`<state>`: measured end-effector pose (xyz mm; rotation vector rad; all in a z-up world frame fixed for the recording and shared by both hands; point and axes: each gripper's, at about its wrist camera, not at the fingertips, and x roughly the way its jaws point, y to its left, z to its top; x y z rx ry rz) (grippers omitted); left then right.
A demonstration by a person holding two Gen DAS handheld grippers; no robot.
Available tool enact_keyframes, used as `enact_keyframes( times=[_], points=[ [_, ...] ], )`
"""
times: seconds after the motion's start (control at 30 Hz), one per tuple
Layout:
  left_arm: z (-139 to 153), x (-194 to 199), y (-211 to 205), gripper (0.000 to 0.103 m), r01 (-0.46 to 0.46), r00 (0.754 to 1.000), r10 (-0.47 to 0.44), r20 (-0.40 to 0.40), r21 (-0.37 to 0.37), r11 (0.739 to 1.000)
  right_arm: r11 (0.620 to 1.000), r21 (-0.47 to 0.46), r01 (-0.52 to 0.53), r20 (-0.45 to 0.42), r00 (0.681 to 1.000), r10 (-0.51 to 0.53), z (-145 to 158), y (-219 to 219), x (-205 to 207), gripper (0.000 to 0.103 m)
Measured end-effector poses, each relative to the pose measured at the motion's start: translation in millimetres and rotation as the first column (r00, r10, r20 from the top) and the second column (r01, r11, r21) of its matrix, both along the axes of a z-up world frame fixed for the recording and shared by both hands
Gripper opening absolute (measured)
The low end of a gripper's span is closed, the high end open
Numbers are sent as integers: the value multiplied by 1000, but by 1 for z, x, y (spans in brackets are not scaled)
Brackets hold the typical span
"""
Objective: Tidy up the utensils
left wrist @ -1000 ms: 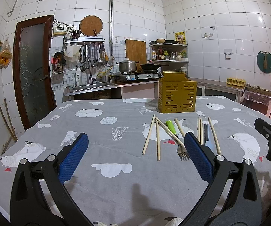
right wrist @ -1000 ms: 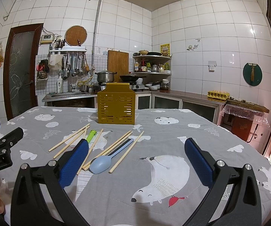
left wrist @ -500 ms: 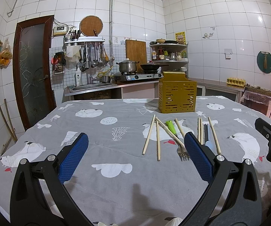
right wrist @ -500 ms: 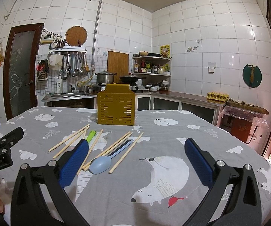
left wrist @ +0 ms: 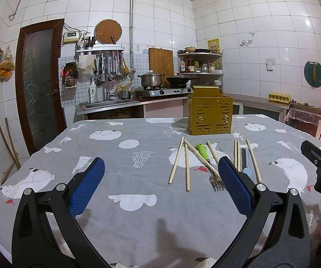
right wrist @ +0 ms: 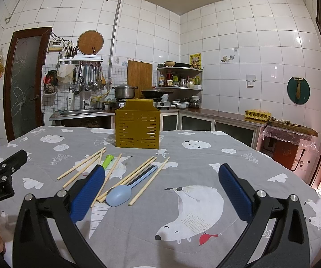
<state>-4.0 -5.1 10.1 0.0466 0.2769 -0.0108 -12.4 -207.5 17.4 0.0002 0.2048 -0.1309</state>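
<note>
Both grippers hang low over the near edge of the table (left wrist: 138, 223), side by side, each spread wide with nothing between its blue pads. The left gripper (left wrist: 160, 179) faces bare cloth just left of the utensils; the right gripper (right wrist: 161, 183) looks over their right end.

The utensils lie loose in the middle of the grey bear-print cloth. Several chopsticks (right wrist: 80, 167) fan out flat, some crossing. A fork (left wrist: 215, 182) with a green handle lies among them, tines toward the near side. A blue spoon (right wrist: 120, 195) rests between chopsticks on the right, bowl nearest.

Beyond them, well apart, stands the yellow slotted holder (right wrist: 137, 129), upright at the far side of the table.
</note>
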Motion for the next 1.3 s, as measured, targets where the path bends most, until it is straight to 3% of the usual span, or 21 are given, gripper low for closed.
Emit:
enact_keyframes(
  times=[0.33,0.6,0.77,1.03,1.3],
  points=[
    [1,1,4,98,-11,1000,11,4,-8,1000,1000,10,-3,-1,1000,3,0,-6,2,99],
    [2,12,3,98,37,999,-37,-36,-3,999,1000,25,-17,-26,1000,17,3,-8,11,99],
    [24,20,1,98,44,999,-44,18,14,999,1000,10,22,13,1000,-22,23,-10,22,99],
    [52,74,3,98,89,996,-90,-25,-29,996,997,-20,75,25,997,-75,52,-7,56,99],
    [58,151,3,98,132,985,-137,-101,-55,990,997,34,73,-87,994,-70,58,-22,121,99]
  ],
)
